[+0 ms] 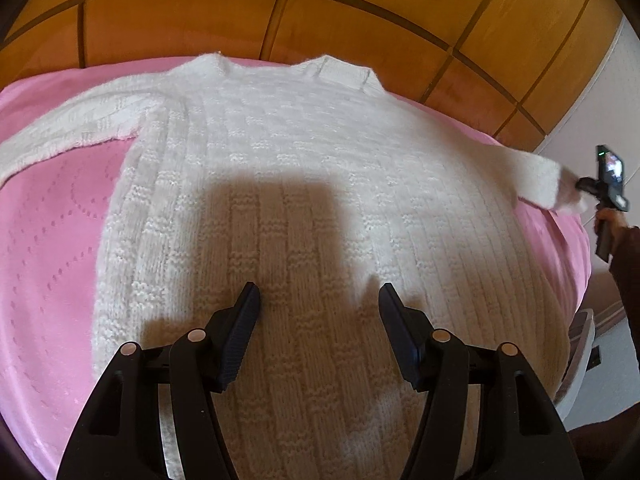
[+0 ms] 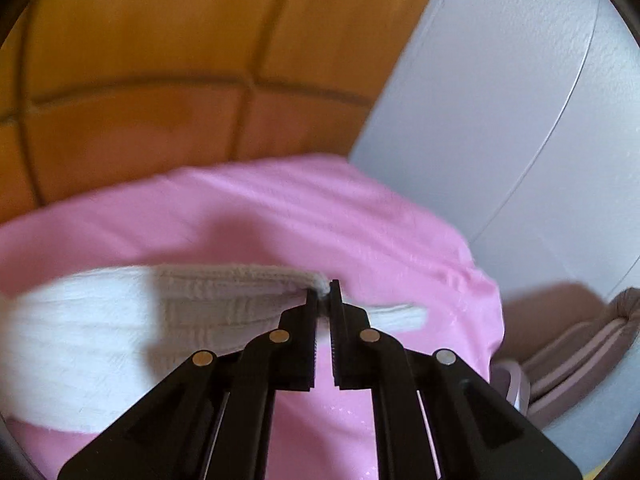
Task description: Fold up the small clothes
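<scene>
A white knitted sweater point(image 1: 300, 184) lies flat on the pink bedspread point(image 1: 48, 240), neck towards the headboard, one sleeve stretched to the left. My left gripper point(image 1: 318, 294) is open and empty, hovering over the sweater's lower body. My right gripper point(image 2: 323, 292) is shut on the cuff of the right sleeve point(image 2: 120, 320), holding it out sideways over the bedspread point(image 2: 320, 216). In the left wrist view the right gripper point(image 1: 582, 186) shows at the far right, pinching that sleeve end point(image 1: 540, 176).
A wooden panelled headboard point(image 1: 280, 12) stands behind the bed. A pale grey wall point(image 2: 520, 120) is to the right. A brown cushioned thing point(image 2: 580, 344) lies on the floor beside the bed's right edge.
</scene>
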{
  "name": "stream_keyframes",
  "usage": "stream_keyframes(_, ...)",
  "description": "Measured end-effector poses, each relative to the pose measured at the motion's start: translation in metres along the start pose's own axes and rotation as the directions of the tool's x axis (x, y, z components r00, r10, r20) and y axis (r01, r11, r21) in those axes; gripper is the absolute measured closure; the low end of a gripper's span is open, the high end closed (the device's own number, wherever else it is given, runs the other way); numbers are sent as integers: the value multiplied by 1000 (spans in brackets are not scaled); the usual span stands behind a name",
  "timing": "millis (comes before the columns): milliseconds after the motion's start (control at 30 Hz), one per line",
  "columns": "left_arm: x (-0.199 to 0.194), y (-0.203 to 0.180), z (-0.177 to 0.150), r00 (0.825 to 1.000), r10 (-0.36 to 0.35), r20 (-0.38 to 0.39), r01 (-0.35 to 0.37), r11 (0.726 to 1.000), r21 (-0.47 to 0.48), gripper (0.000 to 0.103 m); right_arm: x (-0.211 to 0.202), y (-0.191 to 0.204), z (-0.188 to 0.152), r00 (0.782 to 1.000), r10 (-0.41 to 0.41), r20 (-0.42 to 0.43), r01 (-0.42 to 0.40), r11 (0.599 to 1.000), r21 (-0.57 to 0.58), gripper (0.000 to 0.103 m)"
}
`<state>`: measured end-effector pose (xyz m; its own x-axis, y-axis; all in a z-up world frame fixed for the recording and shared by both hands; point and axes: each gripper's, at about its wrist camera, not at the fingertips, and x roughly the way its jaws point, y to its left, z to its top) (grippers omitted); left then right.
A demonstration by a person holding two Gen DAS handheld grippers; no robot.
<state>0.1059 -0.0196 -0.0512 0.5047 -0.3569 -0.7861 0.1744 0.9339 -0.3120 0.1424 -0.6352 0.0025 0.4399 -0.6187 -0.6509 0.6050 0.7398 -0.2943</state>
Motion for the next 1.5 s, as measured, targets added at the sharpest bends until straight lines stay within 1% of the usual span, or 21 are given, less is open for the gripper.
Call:
stream_keyframes(67,-1,0,0,1000,3,0,-3,1000,2,42,18,2,-10,998,26,-61,-25,999,29,71)
stream_keyframes(133,-2,0,0,1000,5,0,-5,1000,6,42,15,3,-17,999,37,-32,-35,997,71,51)
stream_keyframes(200,-3,2,0,1000,4,-1,-4,1000,6,42,5,4,-27,991,129,-27,-125,986,110,51)
stream_keyframes(267,-8,3,1,1000,8,0,-8,1000,3,42,-14,10,-49,948,315,-48,-305,941,142,51)
stream_keyframes(367,-23,17,3,998,44,33,-42,998,-40,42,-41,30,-91,737,662,-134,-632,746,211,47)
stream_keyframes(400,-28,22,3,998,50,41,-47,997,-63,42,-55,43,-109,629,759,-167,-726,651,221,47)
stream_keyframes(467,-42,40,1,995,81,58,-74,990,-121,42,-74,60,-135,500,844,-194,-810,535,241,43)
stream_keyframes(533,-54,59,-6,990,126,61,-115,981,-156,42,-94,82,-167,346,902,-258,-866,413,283,43)
stream_keyframes(567,-61,68,-11,987,153,58,-141,975,-172,42,-104,89,-181,316,906,-281,-877,392,276,43)
stream_keyframes(633,-72,84,-22,985,168,45,-156,966,-204,42,-127,89,-204,306,912,-273,-899,371,233,43)
stream_keyframes(733,-83,105,-42,991,133,9,-126,957,-262,42,-148,76,-236,193,929,-315,-912,288,291,43)
stream_keyframes(833,-91,113,-63,999,45,3,-42,952,-305,42,-156,61,-260,139,924,-356,-915,257,312,43)
stream_keyframes(900,-96,110,-71,1000,-3,12,6,952,-307,42,-160,56,-279,128,925,-358,-907,255,335,52)
stream_keyframes(933,-97,109,-76,999,-37,18,41,950,-311,45,-160,53,-284,143,923,-357,-903,269,334,70)
stream_keyframes(967,-97,107,-77,998,-56,18,59,948,-312,61,-167,52,-291,166,919,-357,-898,290,330,89)
stream_keyframes(1033,-91,99,-79,994,-103,-21,93,954,-284,95,-170,50,-286,206,911,-357,-896,322,305,90)
stream_keyframes(1133,-106,91,-76,996,-86,19,88,971,-224,99,-195,39,-257,240,921,-308,-930,309,198,91)
stream_keyframes(1267,-148,93,-73,989,-105,103,124,971,-204,100,-236,8,-227,222,953,-205,-966,244,88,92)
stream_keyframes(1367,-149,97,-81,994,-79,76,93,974,-207,100,-223,17,-246,285,910,-300,-946,318,67,92)
stream_keyframes(1433,-133,96,-88,999,-47,10,48,978,-202,100,-196,34,-271,360,843,-399,-907,417,62,93)
stream_keyframes(1500,-119,90,-91,998,-29,-52,20,985,-173,100,-177,40,-286,373,820,-433,-886,453,95,93)
